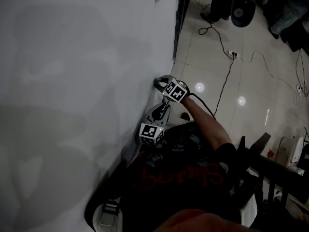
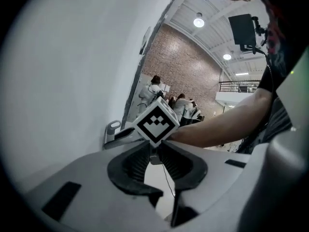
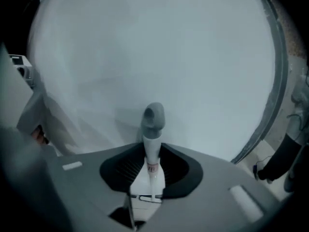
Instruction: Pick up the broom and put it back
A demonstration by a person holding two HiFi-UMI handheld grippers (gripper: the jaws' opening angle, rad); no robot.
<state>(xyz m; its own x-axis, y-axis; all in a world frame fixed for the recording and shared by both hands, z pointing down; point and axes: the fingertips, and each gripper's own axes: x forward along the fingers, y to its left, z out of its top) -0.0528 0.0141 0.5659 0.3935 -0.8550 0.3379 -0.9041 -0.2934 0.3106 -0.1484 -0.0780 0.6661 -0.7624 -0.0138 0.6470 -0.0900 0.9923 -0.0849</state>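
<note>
My right gripper (image 1: 164,85) is shut on the broom's white handle (image 3: 152,146), just below its grey end cap (image 3: 153,119) with a hanging hole. The cap sits close against the white wall (image 1: 77,81); whether it touches I cannot tell. In the left gripper view the same cap (image 2: 113,128) pokes out left of the right gripper's marker cube (image 2: 155,122). The rest of the broom is hidden. My left gripper (image 1: 165,108) hangs just below and behind the right one, pointing at it. Its jaws (image 2: 153,151) stand open with nothing between them.
The white wall fills the left side. Pale floor tiles (image 1: 212,76) lie to the right, crossed by a black cable to a power strip (image 1: 233,54). A round dark fan (image 1: 243,11) stands far off. Several people (image 2: 153,90) are by a brick wall. Dark furniture (image 1: 275,173) is at lower right.
</note>
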